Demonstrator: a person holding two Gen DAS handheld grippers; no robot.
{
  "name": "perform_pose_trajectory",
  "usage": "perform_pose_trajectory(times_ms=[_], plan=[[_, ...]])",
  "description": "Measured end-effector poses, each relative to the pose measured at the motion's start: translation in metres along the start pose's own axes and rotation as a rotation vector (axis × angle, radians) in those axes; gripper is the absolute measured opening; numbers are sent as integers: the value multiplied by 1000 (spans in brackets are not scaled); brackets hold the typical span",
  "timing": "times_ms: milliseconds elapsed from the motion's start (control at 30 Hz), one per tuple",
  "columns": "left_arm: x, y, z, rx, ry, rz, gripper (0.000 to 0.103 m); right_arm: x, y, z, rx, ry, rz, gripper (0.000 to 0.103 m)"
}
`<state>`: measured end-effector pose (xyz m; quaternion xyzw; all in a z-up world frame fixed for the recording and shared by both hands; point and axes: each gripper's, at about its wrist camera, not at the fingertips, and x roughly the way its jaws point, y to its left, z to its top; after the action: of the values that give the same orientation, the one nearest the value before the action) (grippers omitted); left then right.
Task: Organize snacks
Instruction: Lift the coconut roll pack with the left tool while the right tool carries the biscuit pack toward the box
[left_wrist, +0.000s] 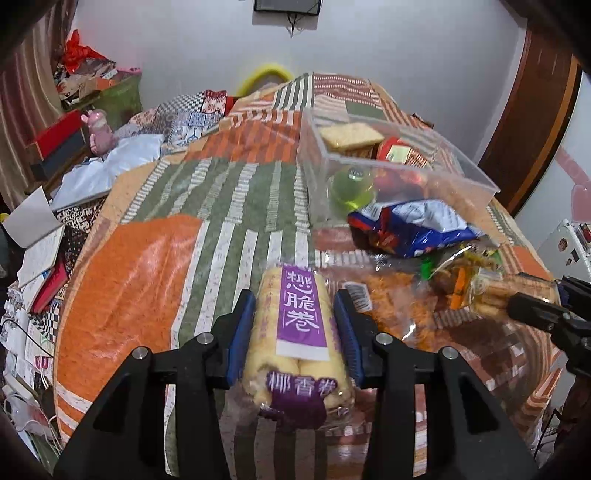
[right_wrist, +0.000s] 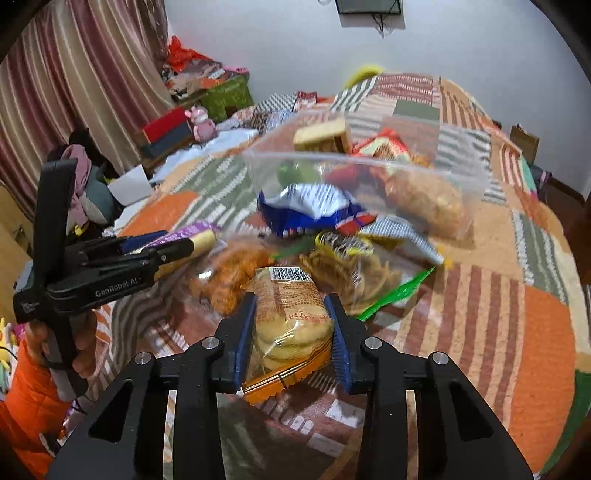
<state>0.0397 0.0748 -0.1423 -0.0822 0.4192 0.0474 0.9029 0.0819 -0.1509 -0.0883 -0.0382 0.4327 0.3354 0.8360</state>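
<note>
The left tongs (left_wrist: 297, 325) pinch a purple-label pack of egg rolls (left_wrist: 295, 332) above the patchwork bed (left_wrist: 147, 266). The right tongs (right_wrist: 291, 332) pinch an orange pack of biscuits (right_wrist: 290, 325). Ahead on the bed sits a clear box (left_wrist: 476, 177) with snacks inside, and a blue chip bag (left_wrist: 413, 229) lies just beside it.

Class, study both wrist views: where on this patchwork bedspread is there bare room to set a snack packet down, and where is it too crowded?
Bare patches: the orange and green-striped area left of the clear plastic bin, and the striped brown-and-orange area right of the snack pile. Crowded: just before the bin, where the blue chip bag and clear-wrapped snacks overlap.
</note>
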Motion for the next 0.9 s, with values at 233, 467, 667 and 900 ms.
perform_pose_trajectory(times_ms=[233,467,667,900], plan=[[-14,-4,14,3,-47,-28,20,-19,-9,11,22,-75,-34,34],[-16,-6,25,29,-63,3,20,-26,-20,23,52,-120,-55,34],[-1,6,17,15,-4,37,53,-23,-29,22,74,-117,-60,34],[18,22,-7,-5,93,38,61,-23,-36,22,92,-116,-57,34]])
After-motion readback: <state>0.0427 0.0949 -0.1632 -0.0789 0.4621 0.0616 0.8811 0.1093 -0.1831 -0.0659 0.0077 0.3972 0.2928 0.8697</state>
